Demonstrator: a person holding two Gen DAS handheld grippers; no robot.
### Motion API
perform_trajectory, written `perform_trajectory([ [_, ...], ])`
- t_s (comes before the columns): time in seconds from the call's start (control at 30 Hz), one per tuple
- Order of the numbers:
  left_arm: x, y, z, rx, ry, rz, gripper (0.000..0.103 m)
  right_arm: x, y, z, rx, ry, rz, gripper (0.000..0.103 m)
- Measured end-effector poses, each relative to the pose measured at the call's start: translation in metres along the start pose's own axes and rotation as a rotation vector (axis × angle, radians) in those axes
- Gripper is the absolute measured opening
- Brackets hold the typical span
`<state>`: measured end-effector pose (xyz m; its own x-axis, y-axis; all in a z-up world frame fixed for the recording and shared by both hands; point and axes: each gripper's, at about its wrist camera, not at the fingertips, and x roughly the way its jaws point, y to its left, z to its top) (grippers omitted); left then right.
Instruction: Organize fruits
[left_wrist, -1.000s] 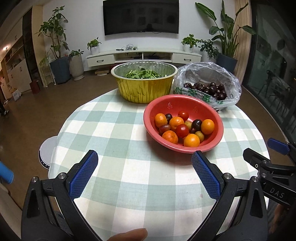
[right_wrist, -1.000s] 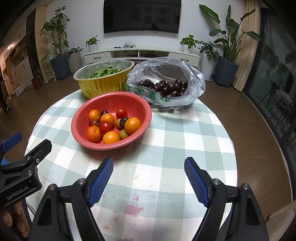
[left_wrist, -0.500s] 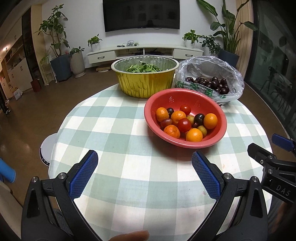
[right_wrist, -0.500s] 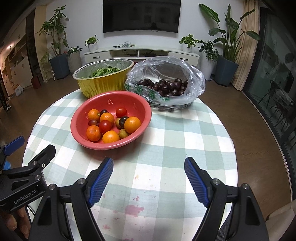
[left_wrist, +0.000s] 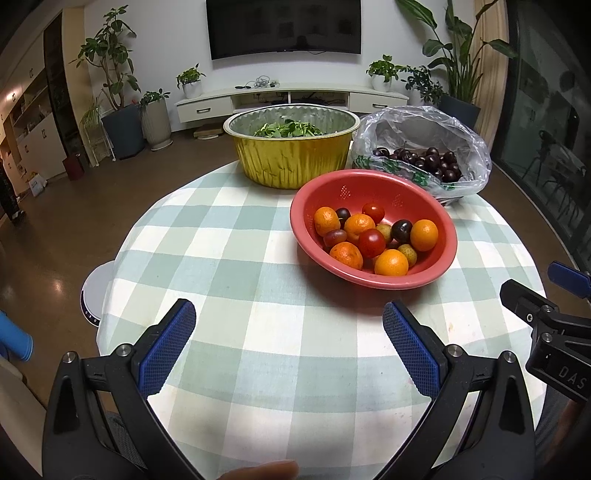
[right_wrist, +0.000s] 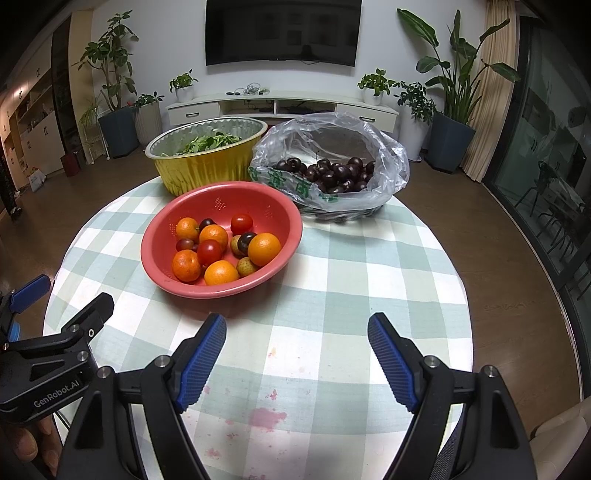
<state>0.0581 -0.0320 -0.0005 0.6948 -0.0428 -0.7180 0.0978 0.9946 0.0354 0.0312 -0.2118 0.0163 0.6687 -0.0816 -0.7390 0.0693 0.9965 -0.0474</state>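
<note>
A red bowl (left_wrist: 373, 192) (right_wrist: 221, 199) on the checked round table (left_wrist: 229, 266) (right_wrist: 369, 280) holds small oranges (left_wrist: 424, 235) (right_wrist: 263, 249), cherry tomatoes (left_wrist: 371, 242) (right_wrist: 241, 223), dark cherries and pale small fruits. Behind it to the right, a clear plastic bag (left_wrist: 417, 129) (right_wrist: 332, 144) holds several dark cherries. My left gripper (left_wrist: 288, 328) hovers open over the near table, short of the bowl, with nothing between its fingers. My right gripper (right_wrist: 297, 341) is likewise open and empty, nearer than the bowl and to its right.
A gold foil pan (left_wrist: 291, 158) (right_wrist: 207, 166) with green leaves stands at the table's far side, left of the bag. Pink stains (right_wrist: 267, 419) mark the cloth near me. A white round object (left_wrist: 98, 291) sits on the floor left of the table.
In the left wrist view the bowl, pan and bag have slid slightly down and closer. The right wrist view is unchanged apart from the left gripper's body shifting at its left edge.
</note>
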Motion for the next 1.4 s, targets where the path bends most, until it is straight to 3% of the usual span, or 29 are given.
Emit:
perform_trajectory([
  [1.4, 0.0028, -0.0022, -0.0041, 0.003, 0.007, 0.006, 0.103, 0.0001, 0.0010, -0.0002, -0.002, 0.002, -0.001, 0.081],
])
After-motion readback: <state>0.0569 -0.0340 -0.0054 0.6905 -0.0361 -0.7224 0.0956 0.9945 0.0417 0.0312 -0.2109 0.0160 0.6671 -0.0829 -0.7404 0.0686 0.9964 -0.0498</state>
